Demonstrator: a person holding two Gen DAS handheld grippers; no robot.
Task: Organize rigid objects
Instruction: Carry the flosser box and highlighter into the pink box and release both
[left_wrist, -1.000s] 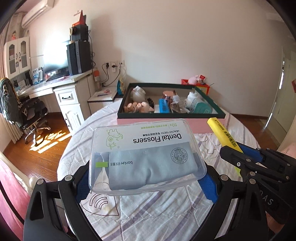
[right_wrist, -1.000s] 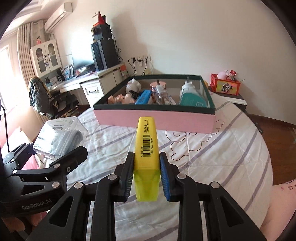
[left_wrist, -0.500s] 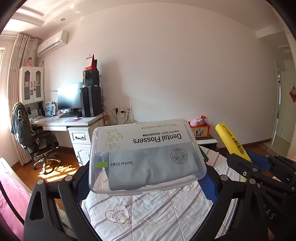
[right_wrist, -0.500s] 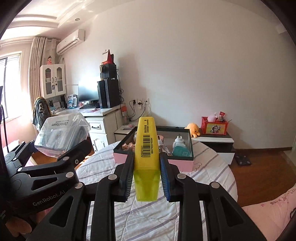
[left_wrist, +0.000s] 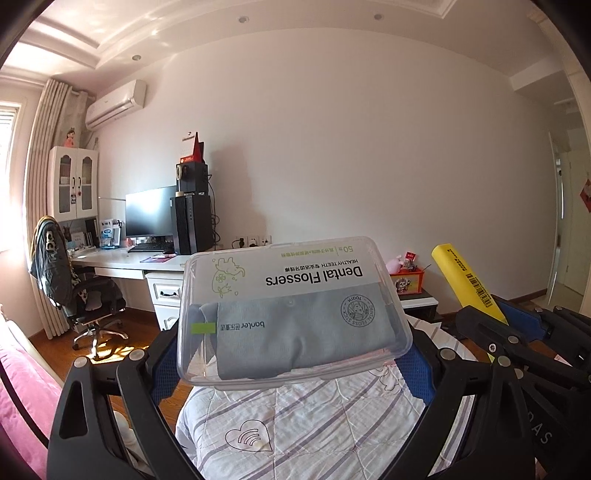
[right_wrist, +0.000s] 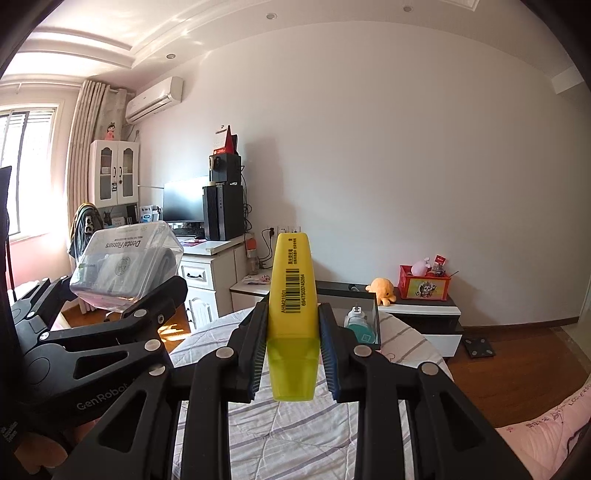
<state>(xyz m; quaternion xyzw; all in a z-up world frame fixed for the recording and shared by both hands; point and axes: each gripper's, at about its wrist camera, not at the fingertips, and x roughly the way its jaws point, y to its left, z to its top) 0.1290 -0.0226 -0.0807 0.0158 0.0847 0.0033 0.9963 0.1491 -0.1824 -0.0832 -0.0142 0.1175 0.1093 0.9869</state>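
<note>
My left gripper (left_wrist: 291, 354) is shut on a clear plastic box of dental flossers (left_wrist: 291, 310) and holds it high above the round table (left_wrist: 314, 424). The box also shows in the right wrist view (right_wrist: 125, 266). My right gripper (right_wrist: 291, 325) is shut on a yellow highlighter (right_wrist: 291, 295) that points up and forward; the highlighter also shows in the left wrist view (left_wrist: 465, 280). The pink and dark green storage box (right_wrist: 354, 314) sits at the far side of the table, partly hidden behind the highlighter, with a teal bottle (right_wrist: 360, 325) inside.
A white desk (left_wrist: 122, 262) with a monitor, a computer tower and an office chair (left_wrist: 74, 291) stands at the left. A low cabinet (right_wrist: 424, 314) with a red box and an orange plush toy stands by the far wall. Pink bedding (right_wrist: 546, 443) lies at the lower right.
Both grippers have risen and tilted upward with their objects. The storage box has dropped out of the left view and sunk low in the right view.
</note>
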